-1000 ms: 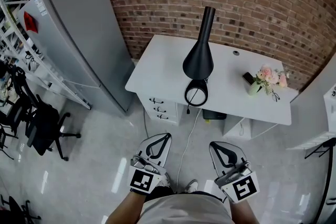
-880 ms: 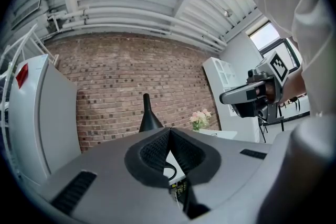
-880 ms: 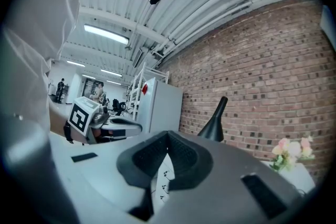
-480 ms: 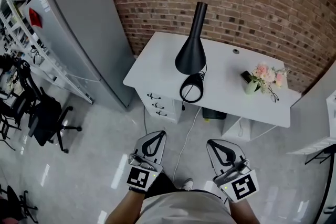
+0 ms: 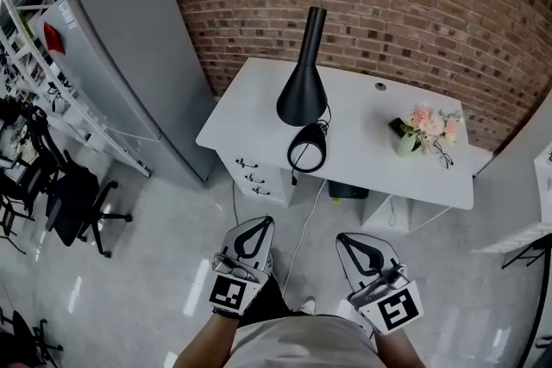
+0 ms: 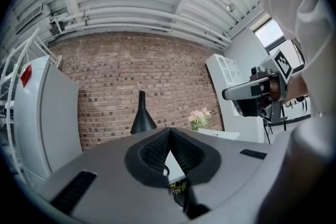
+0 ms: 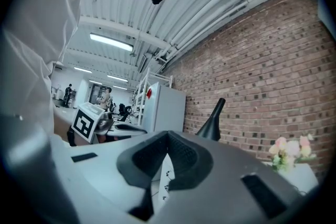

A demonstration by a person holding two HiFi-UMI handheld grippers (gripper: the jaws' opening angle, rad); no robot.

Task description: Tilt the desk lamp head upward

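The black desk lamp (image 5: 303, 91) stands on the white desk (image 5: 250, 109), with its cone head near the front and its thin neck pointing up toward the brick wall. Its ring-shaped base (image 5: 307, 155) sits at the desk's front edge, and a cable hangs from it. My left gripper (image 5: 269, 224) and right gripper (image 5: 347, 240) are held low over the floor, well short of the desk. Both are shut on nothing. The left gripper view shows the lamp (image 6: 142, 116) far beyond the closed jaws (image 6: 169, 130). The right gripper view shows the lamp (image 7: 212, 122) likewise.
A vase of pink flowers (image 5: 413, 132) stands on the desk's right part. A tall grey cabinet (image 5: 142, 56) stands left of the desk, and drawers (image 5: 257, 177) sit under it. Black office chairs (image 5: 73, 202) are at the far left. Behind the desk is a brick wall (image 5: 414, 4).
The desk and lamp have shifted a little left in the head view. Both grippers stay shut and low in front of me.
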